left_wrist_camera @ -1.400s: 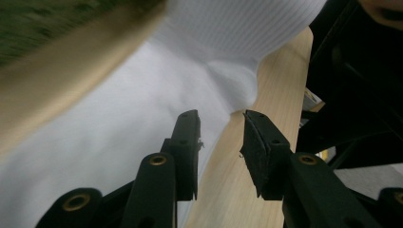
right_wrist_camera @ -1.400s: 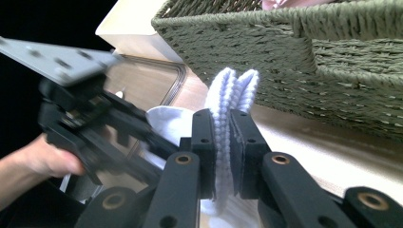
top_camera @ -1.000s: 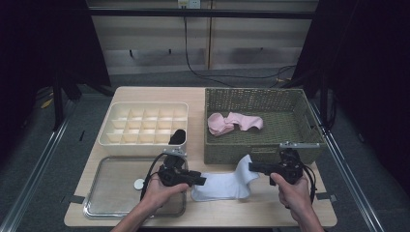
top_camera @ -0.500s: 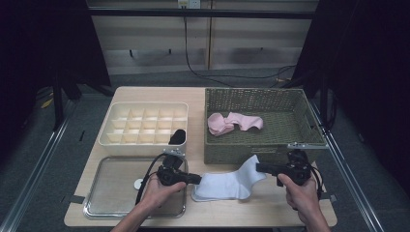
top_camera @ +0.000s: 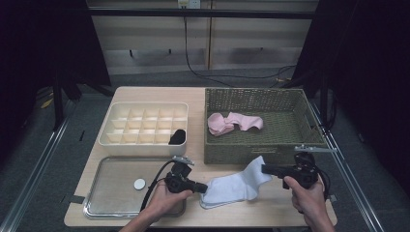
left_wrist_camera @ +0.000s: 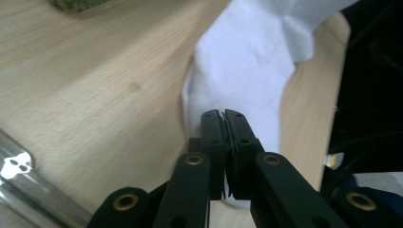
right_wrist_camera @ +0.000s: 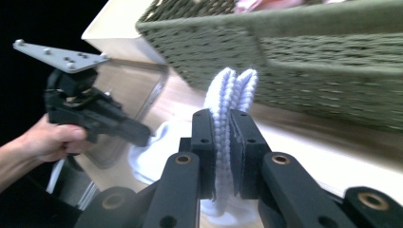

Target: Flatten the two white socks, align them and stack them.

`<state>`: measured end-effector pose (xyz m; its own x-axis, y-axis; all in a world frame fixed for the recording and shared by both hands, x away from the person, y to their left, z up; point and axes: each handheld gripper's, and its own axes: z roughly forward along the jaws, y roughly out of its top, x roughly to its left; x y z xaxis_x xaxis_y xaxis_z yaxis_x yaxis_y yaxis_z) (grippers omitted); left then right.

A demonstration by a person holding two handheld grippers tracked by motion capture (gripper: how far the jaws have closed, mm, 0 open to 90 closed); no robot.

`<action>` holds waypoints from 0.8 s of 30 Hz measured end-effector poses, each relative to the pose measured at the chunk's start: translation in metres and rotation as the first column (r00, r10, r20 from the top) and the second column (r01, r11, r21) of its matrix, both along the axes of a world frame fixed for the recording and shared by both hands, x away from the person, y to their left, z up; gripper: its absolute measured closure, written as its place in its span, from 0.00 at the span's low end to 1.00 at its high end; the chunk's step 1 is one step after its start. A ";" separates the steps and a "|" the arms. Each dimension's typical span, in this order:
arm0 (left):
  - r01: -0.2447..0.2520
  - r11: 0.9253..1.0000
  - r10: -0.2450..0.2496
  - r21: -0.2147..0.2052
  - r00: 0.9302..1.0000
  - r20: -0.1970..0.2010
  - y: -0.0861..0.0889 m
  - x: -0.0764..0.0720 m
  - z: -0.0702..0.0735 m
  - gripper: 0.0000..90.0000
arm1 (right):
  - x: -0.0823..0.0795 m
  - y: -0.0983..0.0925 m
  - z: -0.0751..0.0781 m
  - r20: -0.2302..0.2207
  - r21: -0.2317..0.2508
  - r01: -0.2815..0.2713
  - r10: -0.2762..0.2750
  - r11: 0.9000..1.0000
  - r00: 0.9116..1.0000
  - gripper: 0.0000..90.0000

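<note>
A white sock (top_camera: 232,186) lies stretched on the wooden table in front of the basket. My left gripper (top_camera: 204,187) sits at its left end. In the left gripper view the jaws (left_wrist_camera: 223,114) have just been closing and now stand together on the edge of the sock (left_wrist_camera: 247,61). My right gripper (top_camera: 265,169) is shut on the other end, lifted slightly off the table. The ribbed cuff (right_wrist_camera: 233,85) sticks up between its pads in the right gripper view (right_wrist_camera: 222,114), which also shows the left gripper (right_wrist_camera: 142,135) farther off.
A green wicker basket (top_camera: 290,145) holding a pink sock (top_camera: 234,122) stands right behind the white sock. A cream divided box (top_camera: 145,123) with a black item (top_camera: 177,137) is at the back left. A metal tray (top_camera: 111,193) with a small white disc (top_camera: 139,183) lies front left.
The left gripper has dropped a little toward the sock's left end and its jaws have closed there. The right gripper keeps its hold on the cuff and has barely moved.
</note>
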<state>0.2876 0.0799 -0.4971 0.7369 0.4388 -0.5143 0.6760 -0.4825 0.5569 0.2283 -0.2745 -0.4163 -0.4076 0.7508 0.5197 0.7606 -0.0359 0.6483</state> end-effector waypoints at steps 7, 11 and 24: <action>-0.017 1.000 0.017 -0.009 1.000 0.000 -0.001 0.001 -0.002 0.97 | 0.010 0.039 0.002 0.004 -0.004 -0.092 0.092 0.996 0.996 0.90; -0.022 1.000 0.022 -0.012 1.000 -0.003 -0.001 0.002 -0.002 0.94 | 0.016 0.058 -0.002 0.000 -0.002 -0.134 0.134 0.991 0.991 0.90; -0.019 1.000 0.018 0.018 0.999 0.042 0.007 -0.001 0.003 0.86 | 0.025 0.091 -0.022 -0.047 -0.020 -0.195 0.194 0.981 0.980 0.89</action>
<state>0.2869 0.0867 -0.4944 0.7492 0.4617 -0.4750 0.6613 -0.4801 0.5764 0.2530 -0.1836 -0.4380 -0.5238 0.6721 0.5234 0.7798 0.1310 0.6122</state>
